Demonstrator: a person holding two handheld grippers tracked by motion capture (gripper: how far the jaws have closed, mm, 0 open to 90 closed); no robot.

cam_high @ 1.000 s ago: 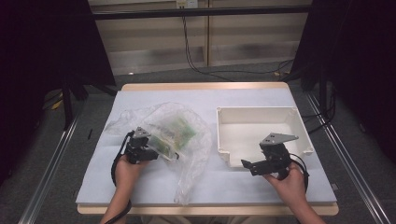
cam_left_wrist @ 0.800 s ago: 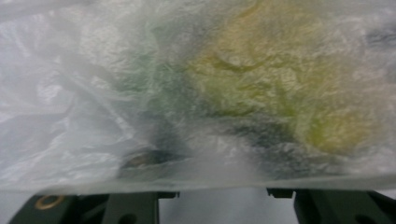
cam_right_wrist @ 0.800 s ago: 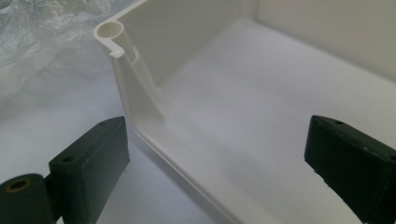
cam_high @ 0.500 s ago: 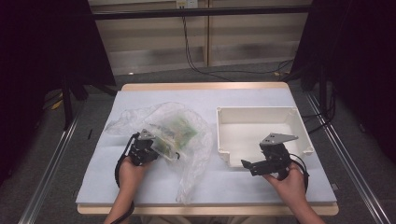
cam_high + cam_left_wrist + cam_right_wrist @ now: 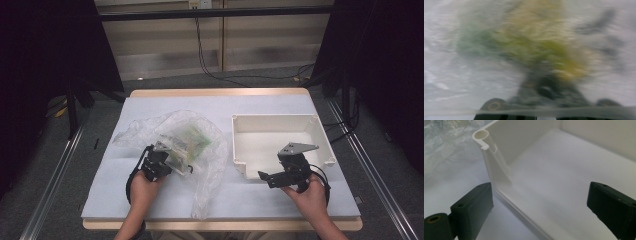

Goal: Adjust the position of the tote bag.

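L gripper [image 5: 176, 162] is clamping the plastic bag [image 5: 200, 150], jaws just closed; R gripper [image 5: 265, 176] is idling wide open, empty, by the white bin [image 5: 320, 135]. Next: lifting bag w/o tearing.

bench [image 5: 150, 202]: wood edge, white sheet on top | clear plastic bag [image 5: 200, 145]: lies crumpled on the sheet, right at the left tongs [image 5: 172, 162], green and yellow stuff inside | white tray [image 5: 310, 125]: sits just past the right tongs [image 5: 272, 176]
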